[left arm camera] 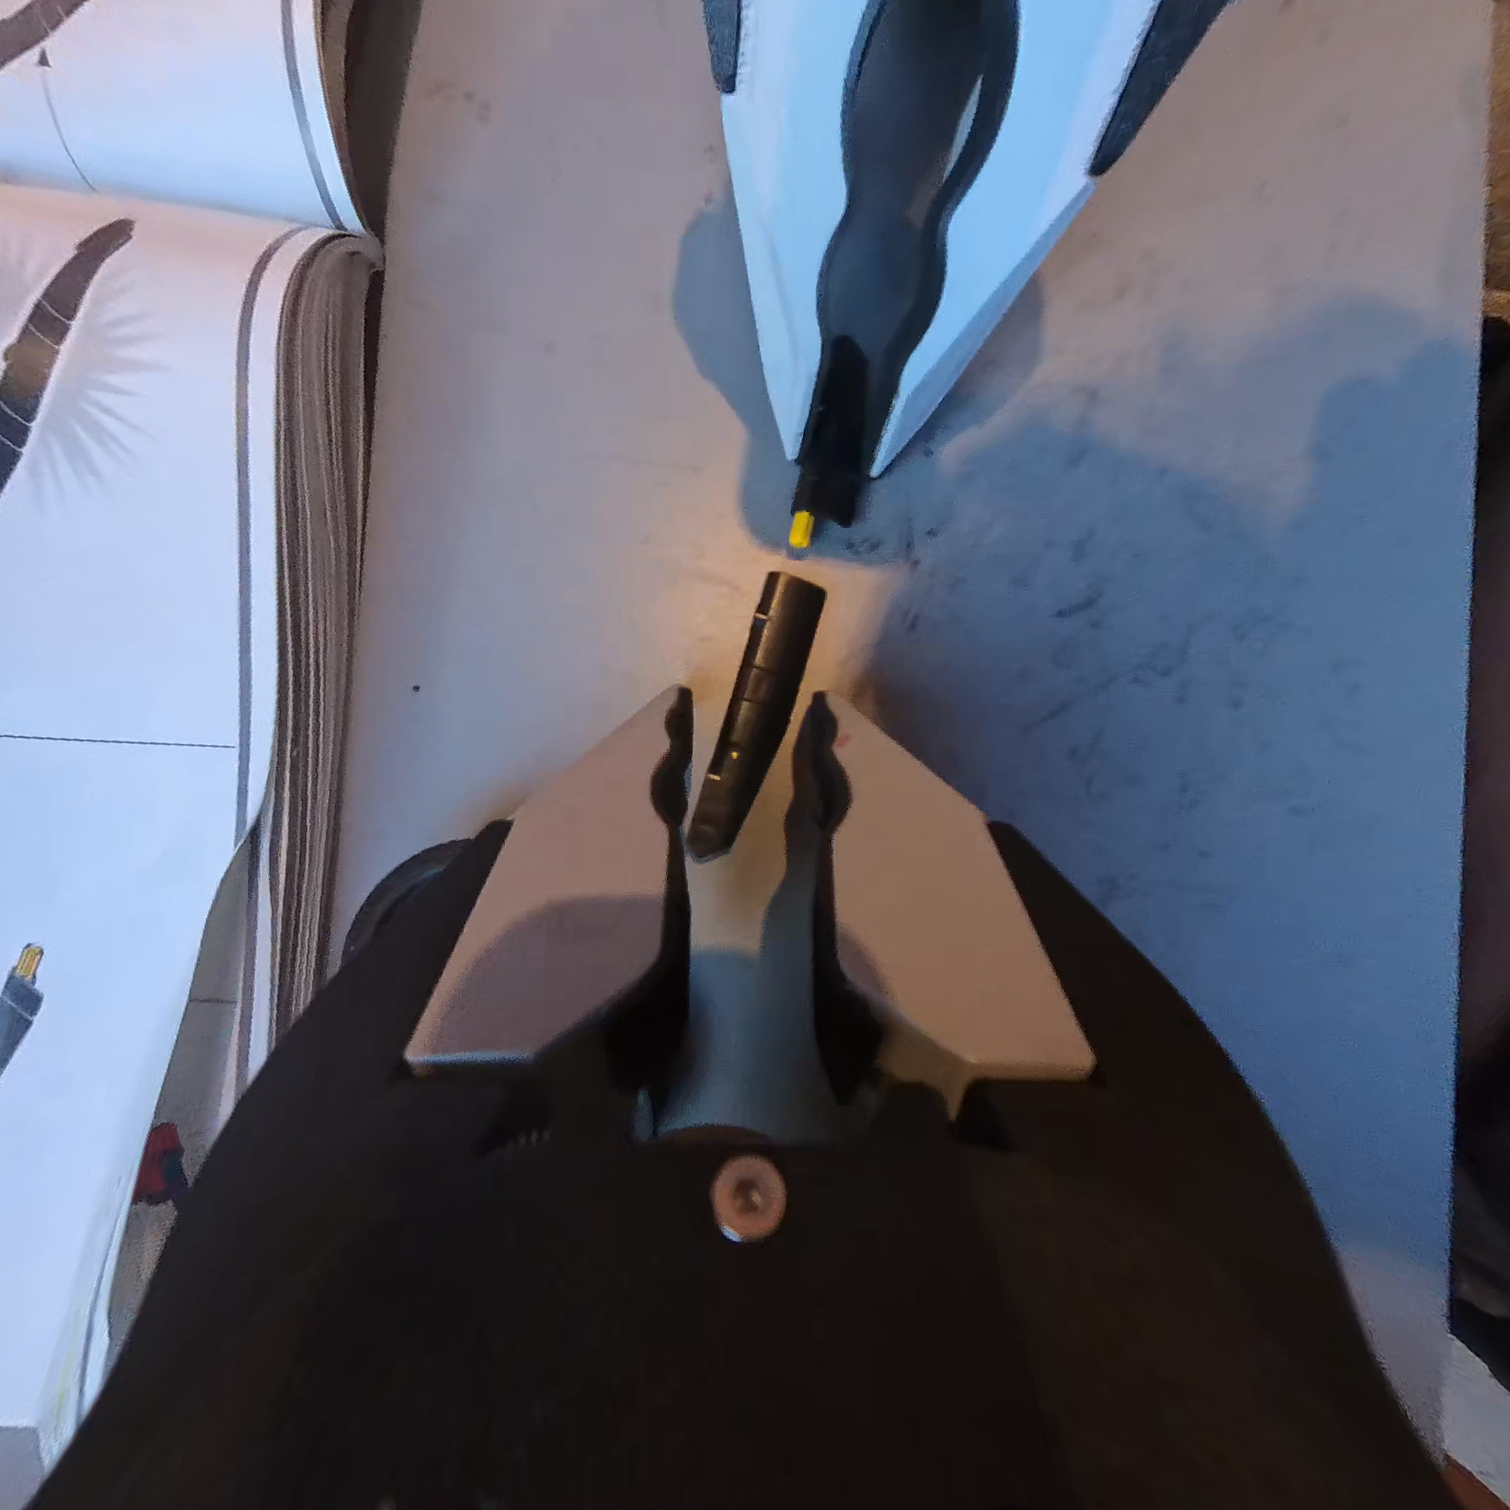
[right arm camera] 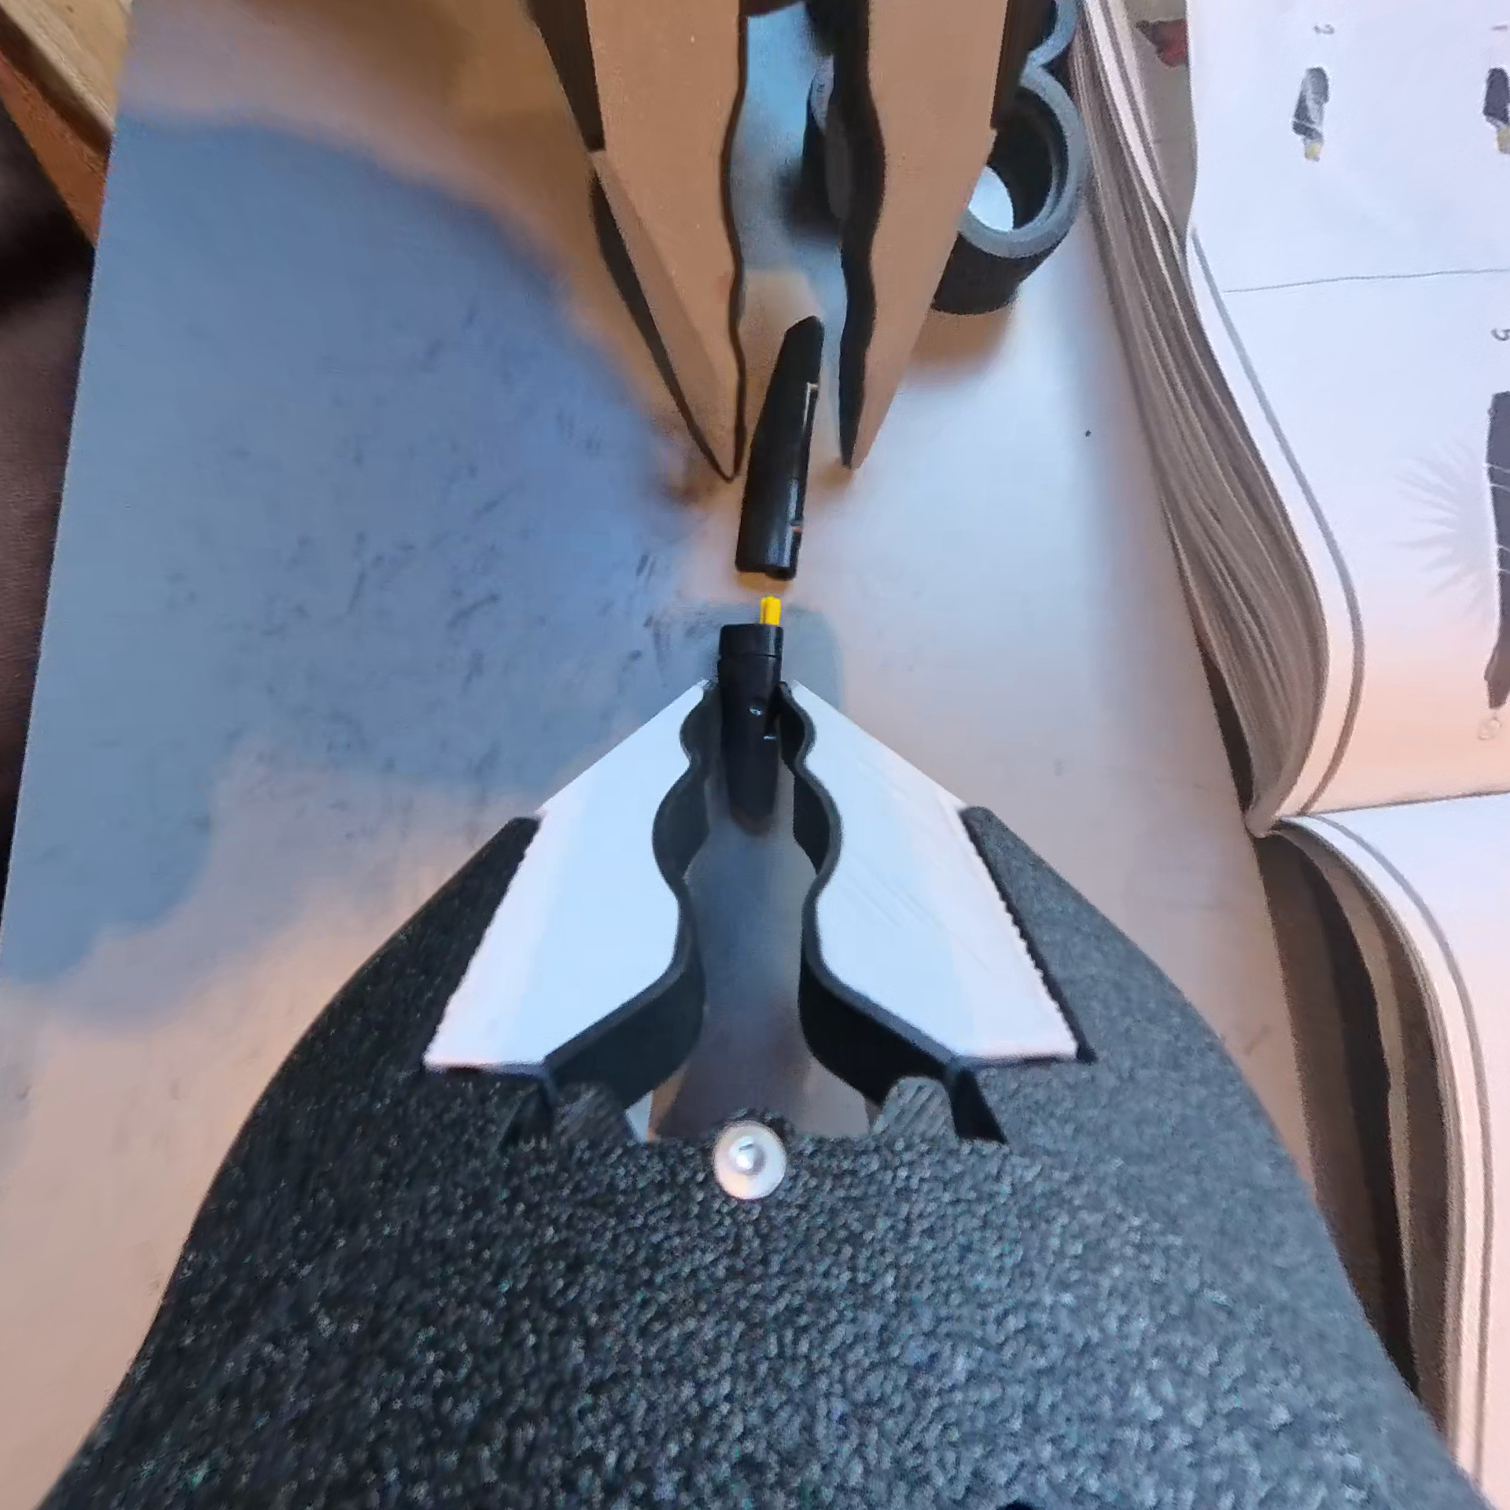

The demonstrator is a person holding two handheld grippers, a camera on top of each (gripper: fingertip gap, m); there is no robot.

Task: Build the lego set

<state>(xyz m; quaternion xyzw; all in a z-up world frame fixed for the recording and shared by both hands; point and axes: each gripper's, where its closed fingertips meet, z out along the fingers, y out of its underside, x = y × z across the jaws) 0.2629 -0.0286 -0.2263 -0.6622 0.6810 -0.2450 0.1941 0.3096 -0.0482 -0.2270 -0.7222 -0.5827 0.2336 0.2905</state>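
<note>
Over the table [left arm camera: 531, 408], right gripper [right arm camera: 748, 694] fingers clamp a yellow-tipped black piece [right arm camera: 750, 719]; left gripper [left arm camera: 748, 703] fingers loosely straddle a black tube [left arm camera: 760, 703].

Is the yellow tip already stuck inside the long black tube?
No, a bare strip of table separates the yellow tip from the long black tube.

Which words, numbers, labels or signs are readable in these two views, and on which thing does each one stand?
Instruction booklet: tiny marks beside its drawings, too small and blurred to read.
Long black piece, short black piece, left gripper, right gripper, table: no writing visible.
</note>
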